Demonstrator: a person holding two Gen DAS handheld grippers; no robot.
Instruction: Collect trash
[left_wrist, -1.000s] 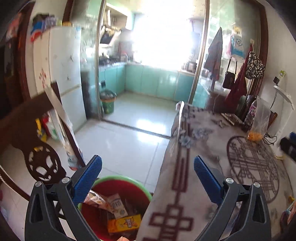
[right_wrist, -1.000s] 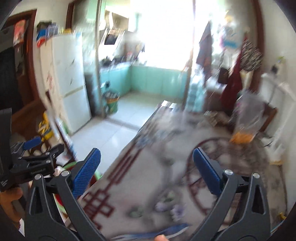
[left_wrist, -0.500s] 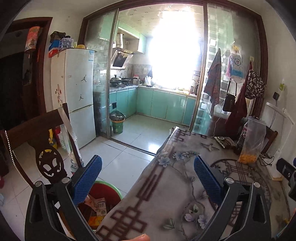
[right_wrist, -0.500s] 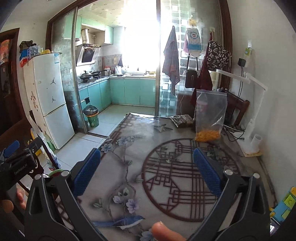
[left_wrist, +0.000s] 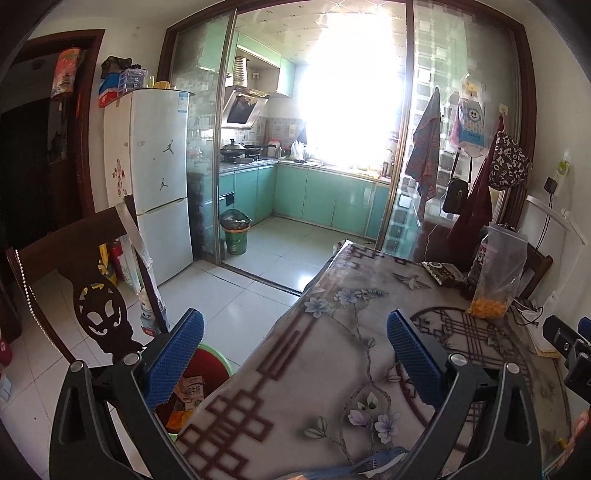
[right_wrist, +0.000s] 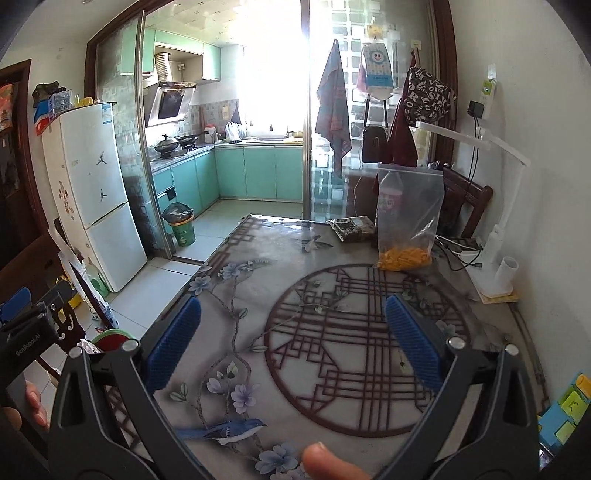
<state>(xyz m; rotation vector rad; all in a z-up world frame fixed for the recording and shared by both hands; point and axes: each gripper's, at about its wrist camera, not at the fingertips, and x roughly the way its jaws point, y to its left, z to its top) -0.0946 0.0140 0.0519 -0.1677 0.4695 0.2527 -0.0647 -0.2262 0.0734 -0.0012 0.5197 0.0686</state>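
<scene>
A green-rimmed red bin (left_wrist: 216, 365) stands on the floor beside the table's left edge, with cartons and wrappers (left_wrist: 192, 393) inside. My left gripper (left_wrist: 295, 354) is open and holds nothing, raised over the table's left edge above the bin. My right gripper (right_wrist: 293, 341) is open too, with nothing between its blue pads (right_wrist: 173, 343), above the middle of the patterned tablecloth (right_wrist: 332, 332). The bin's rim (right_wrist: 110, 336) shows at lower left in the right wrist view. A dark snack packet (right_wrist: 351, 227) lies at the table's far end.
A clear bag of orange snacks (right_wrist: 406, 221) stands at the table's far right, beside a white lamp (right_wrist: 495, 258) and cables. A carved wooden chair (left_wrist: 96, 295) stands left of the bin. A fridge (left_wrist: 159, 177) and a kitchen bin (left_wrist: 234, 236) are farther back.
Both grippers have risen and tilted up from the bin toward the table and kitchen. The blur in the right wrist view has cleared. Both stay open with nothing in them.
</scene>
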